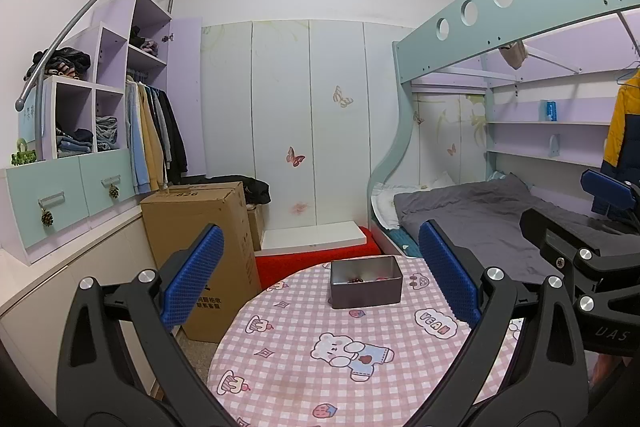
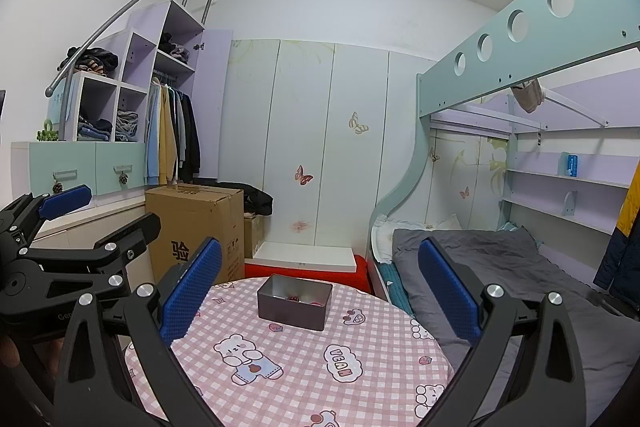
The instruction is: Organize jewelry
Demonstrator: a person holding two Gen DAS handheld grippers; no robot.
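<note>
The tablecloth (image 1: 304,351) carries a speech-bubble patch reading "YEAH" (image 1: 437,323), at about 4 o'clock from the tin (image 1: 365,287) in the left wrist view; the same patch (image 2: 341,367) sits at 5 o'clock from the tin in the right wrist view. The cardboard box (image 1: 200,227) has "826" (image 1: 187,194) printed upside down on its top flap at 10 o'clock from the tin. Its front shows Chinese print, with "验" (image 2: 179,251) readable in the right wrist view; the smaller lines are too blurred. The right gripper (image 1: 608,223) body shows "UAS" (image 1: 611,335) at the 3 o'clock edge. Letters on the left gripper (image 2: 68,203) body, starting "Ge", are cut off.
</note>
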